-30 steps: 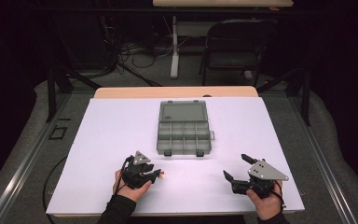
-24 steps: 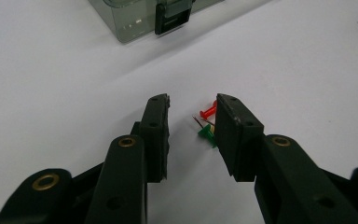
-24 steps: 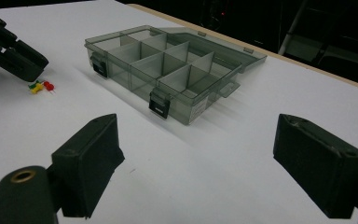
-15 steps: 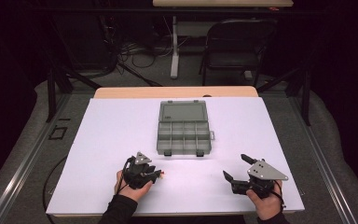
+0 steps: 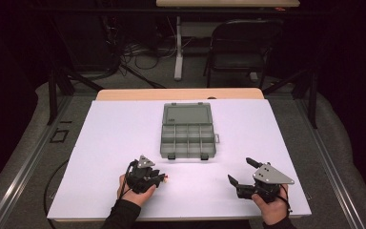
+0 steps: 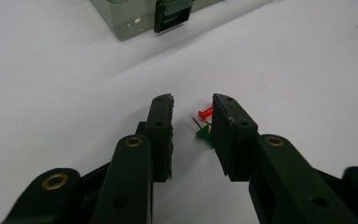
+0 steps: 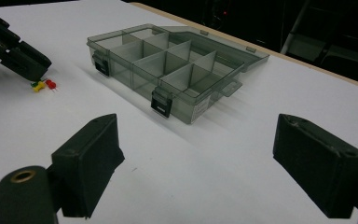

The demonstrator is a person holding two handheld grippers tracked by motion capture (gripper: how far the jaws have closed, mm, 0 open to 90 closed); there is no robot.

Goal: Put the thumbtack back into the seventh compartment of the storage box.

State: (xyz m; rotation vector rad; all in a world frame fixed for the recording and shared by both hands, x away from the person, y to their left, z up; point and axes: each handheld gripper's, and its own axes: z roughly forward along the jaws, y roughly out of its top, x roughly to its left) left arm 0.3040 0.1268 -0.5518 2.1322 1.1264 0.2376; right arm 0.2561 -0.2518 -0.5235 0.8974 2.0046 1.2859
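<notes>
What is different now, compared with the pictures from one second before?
The left tool has just been closing its jaws around the small red pushpin and green pushpin on the white table; the pads do not visibly press on them yet. Both hands, the open right tool and the open grey transparent plastic compartment box stayed in place.

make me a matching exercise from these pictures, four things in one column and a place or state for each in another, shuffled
Things:
1. clear grey plastic compartment box
2. small red push pin
3. left gripper
4. right gripper

Places or states:
A. jaws wide apart, nothing between them
B. lid open, on the white table
C. lying on the table beside a green push pin
D. jaws narrowed around the pins, just been closing, pads not yet pressing

Pairs: 1-B, 2-C, 3-D, 4-A
</notes>
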